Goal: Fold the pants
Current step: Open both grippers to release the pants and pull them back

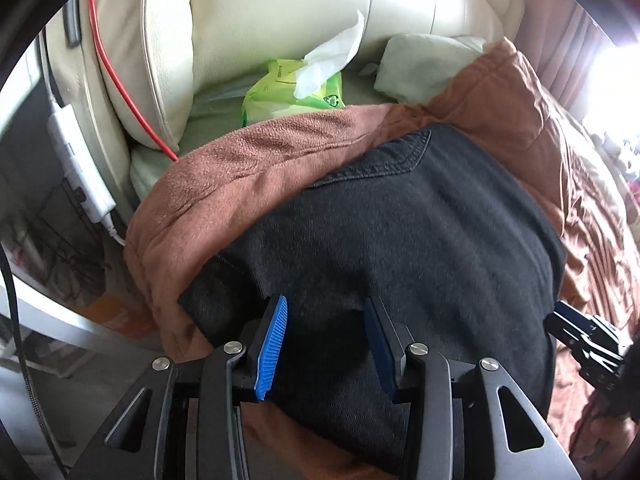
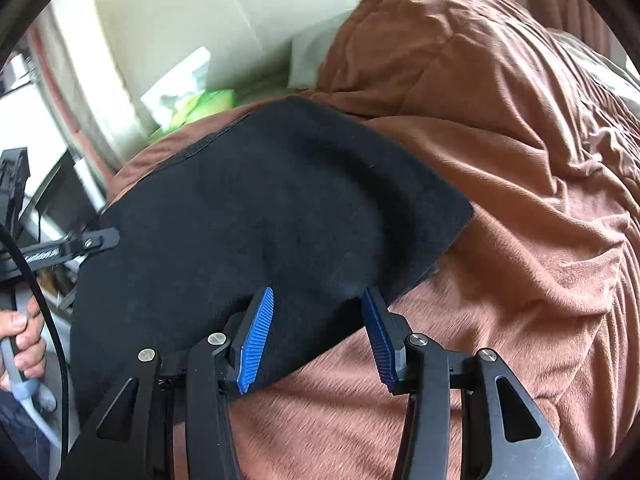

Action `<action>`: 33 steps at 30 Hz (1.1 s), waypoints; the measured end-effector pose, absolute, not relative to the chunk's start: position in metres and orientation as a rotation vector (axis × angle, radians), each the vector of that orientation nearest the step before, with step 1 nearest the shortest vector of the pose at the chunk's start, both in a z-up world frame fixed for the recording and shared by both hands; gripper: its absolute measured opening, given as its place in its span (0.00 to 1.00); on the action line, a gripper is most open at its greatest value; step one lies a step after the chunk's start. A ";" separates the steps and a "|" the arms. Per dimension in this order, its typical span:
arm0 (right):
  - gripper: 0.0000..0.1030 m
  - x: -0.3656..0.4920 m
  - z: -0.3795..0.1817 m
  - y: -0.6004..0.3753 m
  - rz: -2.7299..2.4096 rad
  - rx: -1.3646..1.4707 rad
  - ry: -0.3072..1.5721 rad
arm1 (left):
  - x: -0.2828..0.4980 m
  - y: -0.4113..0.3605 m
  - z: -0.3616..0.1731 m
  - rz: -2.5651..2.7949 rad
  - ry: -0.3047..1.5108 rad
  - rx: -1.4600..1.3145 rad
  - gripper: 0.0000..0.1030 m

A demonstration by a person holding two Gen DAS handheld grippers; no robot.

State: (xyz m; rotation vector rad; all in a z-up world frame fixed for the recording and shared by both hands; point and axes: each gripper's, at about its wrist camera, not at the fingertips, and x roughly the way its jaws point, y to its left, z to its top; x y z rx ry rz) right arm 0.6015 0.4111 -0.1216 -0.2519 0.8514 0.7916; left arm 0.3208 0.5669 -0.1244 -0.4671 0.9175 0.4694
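Observation:
The black pants lie folded into a compact stack on a brown blanket, a back pocket seam showing at the far end. My left gripper is open, its blue pads just above the near part of the pants, holding nothing. In the right wrist view the pants lie flat on the blanket. My right gripper is open over their near right edge, empty. The right gripper also shows at the right edge of the left wrist view; the left gripper shows at the left of the right wrist view.
A cream headboard cushion stands behind. A green wipes pack with a white tissue lies by a pale pillow. A red cable and a white power strip hang at the left bed edge. The blanket bunches up at right.

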 end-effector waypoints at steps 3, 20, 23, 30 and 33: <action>0.43 0.588 -0.121 0.416 0.818 -0.290 0.849 | 0.319 0.560 -0.124 0.485 0.934 -0.450 0.43; 0.43 0.534 -0.082 0.389 0.843 -0.372 0.871 | 0.277 0.505 -0.086 0.440 0.937 -0.440 0.57; 0.45 0.522 -0.063 0.373 0.819 -0.384 0.844 | 0.270 0.490 -0.069 0.429 0.901 -0.425 0.69; 0.92 0.489 -0.013 0.331 0.756 -0.384 0.722 | 0.254 0.451 -0.030 0.413 0.808 -0.371 0.95; 1.00 0.472 0.006 0.315 0.722 -0.383 0.692 | 0.244 0.430 -0.013 0.386 0.764 -0.353 1.00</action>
